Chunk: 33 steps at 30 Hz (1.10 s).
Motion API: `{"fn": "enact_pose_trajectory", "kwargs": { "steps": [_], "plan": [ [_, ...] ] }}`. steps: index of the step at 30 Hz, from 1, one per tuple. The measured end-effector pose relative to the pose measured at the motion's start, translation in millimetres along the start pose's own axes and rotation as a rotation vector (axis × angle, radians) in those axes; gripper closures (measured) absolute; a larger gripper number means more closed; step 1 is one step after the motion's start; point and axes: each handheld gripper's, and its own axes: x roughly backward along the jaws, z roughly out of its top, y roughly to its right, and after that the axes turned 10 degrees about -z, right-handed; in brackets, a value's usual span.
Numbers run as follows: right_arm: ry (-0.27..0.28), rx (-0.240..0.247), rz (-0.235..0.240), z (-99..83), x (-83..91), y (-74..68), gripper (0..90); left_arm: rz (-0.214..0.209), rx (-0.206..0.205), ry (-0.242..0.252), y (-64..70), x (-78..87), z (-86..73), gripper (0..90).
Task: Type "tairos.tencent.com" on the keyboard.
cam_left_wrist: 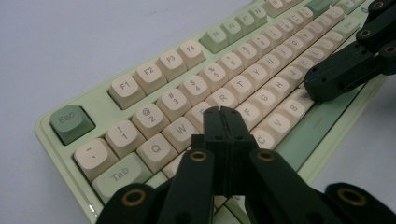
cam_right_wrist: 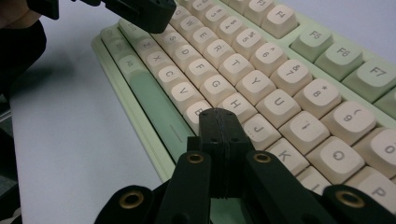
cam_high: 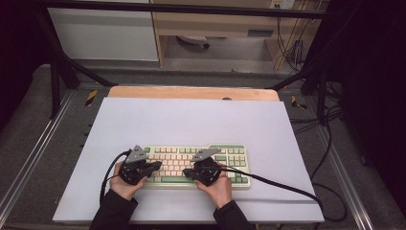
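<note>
Keyboard (cam_high: 196, 165): cream and green, flat on the white tabletop (cam_high: 191, 124), near our edge, long side across.
Left hand-held gripper (cam_high: 154, 166): jaws pressed together, nothing between them; in its own view the tip (cam_left_wrist: 223, 116) hangs over the keys just below E and R.
Right hand-held gripper (cam_high: 190, 171): jaws likewise closed and empty; tip (cam_right_wrist: 219, 119) over the bottom letter row, about B and N.
Contact: we cannot tell whether either tip touches a key.
Step in hand: we judge this to be typing, closed tips used as fingers over the middle letters.
Next move: a short straight press on one key, centred on its cap so neighbours stay up, then a lift clear.
</note>
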Motion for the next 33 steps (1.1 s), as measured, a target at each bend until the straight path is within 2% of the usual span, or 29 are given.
{"fn": "enact_pose_trajectory", "kwargs": {
  "steps": [7,19,25,33],
  "plan": [
    [0.016,-0.002,0.002,2.3,4.3,0.8,90.0,0.000,0.001,0.004,-0.3,0.9,0.1,89.9],
    [0.024,0.010,-0.031,4.8,19.6,10.4,90.0,0.000,0.001,0.011,0.1,2.4,0.6,89.9],
    [0.026,-0.020,-0.049,-2.2,28.8,20.3,90.0,-0.005,-0.002,0.007,0.9,1.3,0.9,89.9],
    [0.026,-0.028,-0.068,-7.1,38.2,28.9,90.0,-0.005,-0.002,0.007,1.8,1.2,1.5,89.9]
  ]
}}
